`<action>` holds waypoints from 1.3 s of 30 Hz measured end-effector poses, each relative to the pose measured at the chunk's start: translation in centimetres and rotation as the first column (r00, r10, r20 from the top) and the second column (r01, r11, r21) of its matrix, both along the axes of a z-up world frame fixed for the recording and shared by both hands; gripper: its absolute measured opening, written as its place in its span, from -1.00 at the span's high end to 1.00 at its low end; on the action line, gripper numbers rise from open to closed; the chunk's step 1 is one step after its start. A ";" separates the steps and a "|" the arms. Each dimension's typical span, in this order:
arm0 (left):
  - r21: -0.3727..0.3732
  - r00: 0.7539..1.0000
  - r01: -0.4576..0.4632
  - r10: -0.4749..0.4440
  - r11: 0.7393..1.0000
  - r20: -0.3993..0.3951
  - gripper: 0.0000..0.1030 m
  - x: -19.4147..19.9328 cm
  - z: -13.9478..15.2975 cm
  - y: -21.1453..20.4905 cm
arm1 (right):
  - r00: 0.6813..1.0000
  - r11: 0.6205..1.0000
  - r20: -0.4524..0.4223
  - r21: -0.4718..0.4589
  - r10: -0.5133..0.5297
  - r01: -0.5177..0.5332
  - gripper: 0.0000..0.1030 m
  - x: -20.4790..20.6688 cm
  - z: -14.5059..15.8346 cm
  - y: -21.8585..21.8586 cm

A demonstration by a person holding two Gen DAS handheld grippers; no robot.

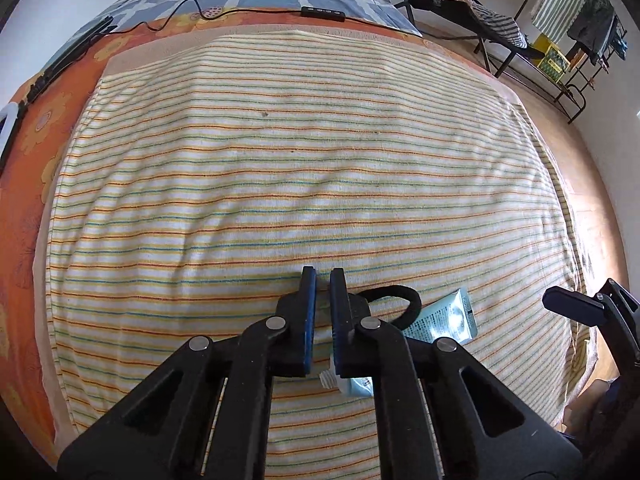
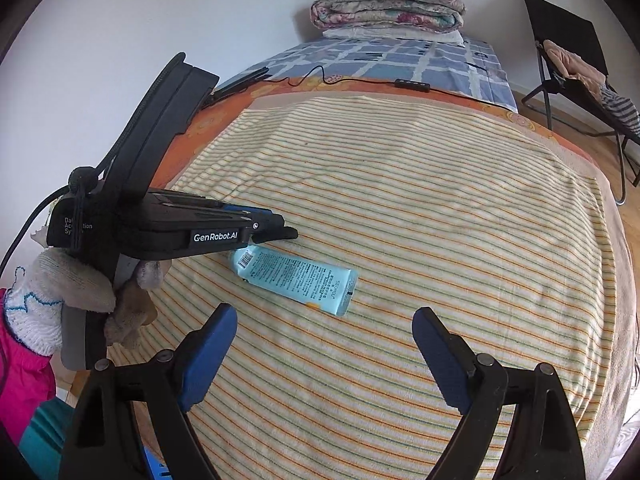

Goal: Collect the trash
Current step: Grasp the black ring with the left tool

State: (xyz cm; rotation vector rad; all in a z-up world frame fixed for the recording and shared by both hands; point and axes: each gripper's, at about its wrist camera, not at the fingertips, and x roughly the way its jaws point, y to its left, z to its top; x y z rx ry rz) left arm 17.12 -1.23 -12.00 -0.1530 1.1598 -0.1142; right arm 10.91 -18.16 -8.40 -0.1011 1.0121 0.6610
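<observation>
A light blue squeeze tube point(image 2: 296, 278) lies flat on the striped towel point(image 2: 400, 184) spread over the bed. In the left wrist view the tube point(image 1: 444, 320) lies just right of my left gripper point(image 1: 323, 276), its white cap end point(image 1: 330, 380) under the fingers. A black hair band point(image 1: 400, 296) loops beside the right finger. My left gripper is shut with a narrow gap and nothing shows between its tips. It also shows in the right wrist view point(image 2: 290, 234), above the tube's cap end. My right gripper point(image 2: 324, 320) is open and empty, just short of the tube.
A black cable with an inline controller point(image 2: 413, 85) crosses the orange sheet point(image 2: 224, 112) at the towel's far edge. A folded quilt point(image 2: 388, 4) sits at the bed head. A folding chair point(image 2: 576, 76) with clothes stands to the right on the wooden floor.
</observation>
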 end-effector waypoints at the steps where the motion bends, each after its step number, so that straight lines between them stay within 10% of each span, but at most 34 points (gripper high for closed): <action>1: -0.006 1.000 -0.007 0.007 1.000 -0.001 0.91 0.0 0.0 0.3 | 1.000 1.000 0.006 -0.010 0.011 -0.011 -0.75 0.1 -0.2 0.3; 8: -0.107 0.999 0.002 -0.005 0.994 -0.032 0.88 0.0 0.2 1.4 | 0.992 0.989 0.037 -0.095 0.121 -0.117 -0.55 0.3 -1.2 3.2; 13: -0.115 0.998 0.055 -0.059 0.992 -0.036 0.28 -0.2 0.2 0.1 | 0.994 0.990 0.019 -0.091 0.111 -0.109 -0.55 0.4 -1.6 2.8; 26: -0.131 0.993 0.097 -0.105 0.987 -0.052 0.27 0.1 0.3 -2.4 | 0.999 0.997 -0.010 -0.070 0.030 -0.031 -0.55 1.8 -0.9 -1.2; 31: 0.012 0.992 0.124 -0.124 0.992 0.015 0.94 -0.1 -0.1 -4.2 | 0.999 0.998 -0.016 -0.057 -0.035 0.034 -0.55 2.5 -0.6 -3.3; 39: 0.005 0.998 0.035 -0.036 0.999 0.055 1.00 0.3 0.7 -1.4 | 0.999 0.999 -0.021 -0.033 -0.031 0.030 -0.55 3.1 -0.5 -2.8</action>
